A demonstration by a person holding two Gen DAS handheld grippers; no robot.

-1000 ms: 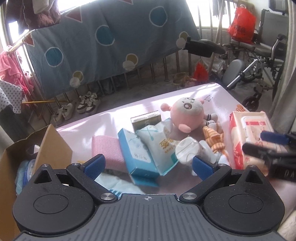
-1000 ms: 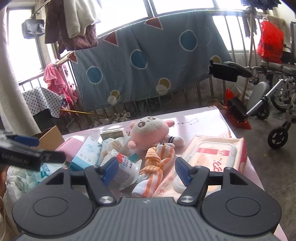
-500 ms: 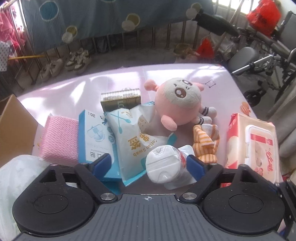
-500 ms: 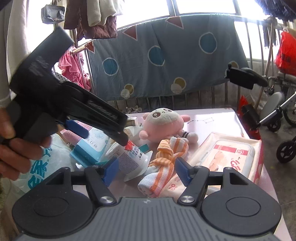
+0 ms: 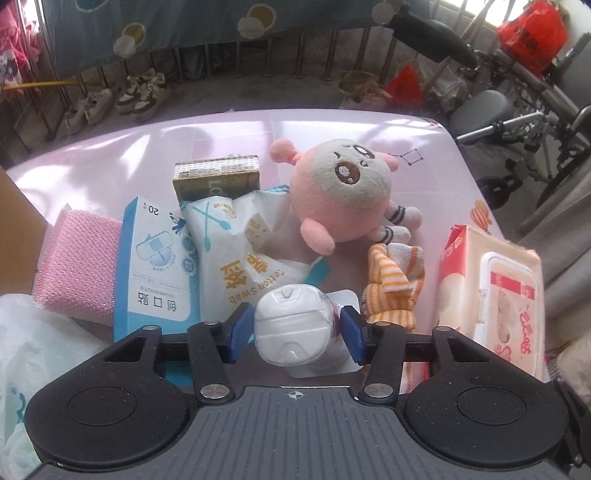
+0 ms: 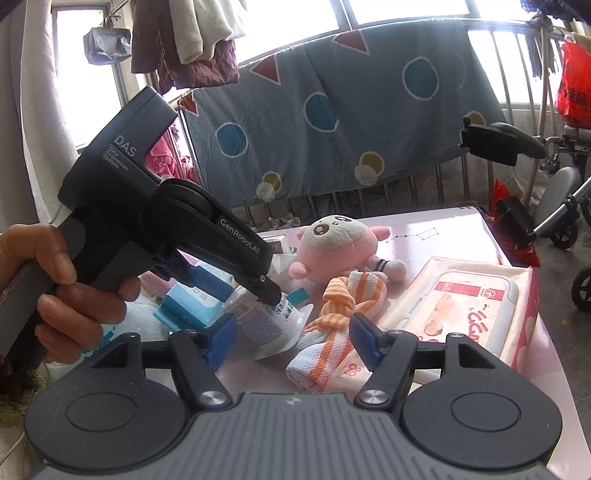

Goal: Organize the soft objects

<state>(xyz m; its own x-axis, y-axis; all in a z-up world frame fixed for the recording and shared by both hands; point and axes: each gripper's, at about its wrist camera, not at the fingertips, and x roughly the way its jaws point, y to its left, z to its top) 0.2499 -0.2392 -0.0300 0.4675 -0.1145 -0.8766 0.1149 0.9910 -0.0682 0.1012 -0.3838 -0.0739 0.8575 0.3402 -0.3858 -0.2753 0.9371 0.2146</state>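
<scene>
Left gripper (image 5: pixel 291 334) closing around seemingly ungripped tissue pack (image 5: pixel 295 328).

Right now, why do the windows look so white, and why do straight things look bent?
Right wrist view: daylight behind the hanging blanket blows the windows out to white, and the fisheye lens bows the railing. Left wrist view: sunlight leaves pale glare patches on the pink table, its far edge curves, and the corners go dark.

white-capped packet (image 5: pixel 293 334) | lying on table, cap toward camera | beside striped cloth (image 5: pixel 391 286)
</scene>
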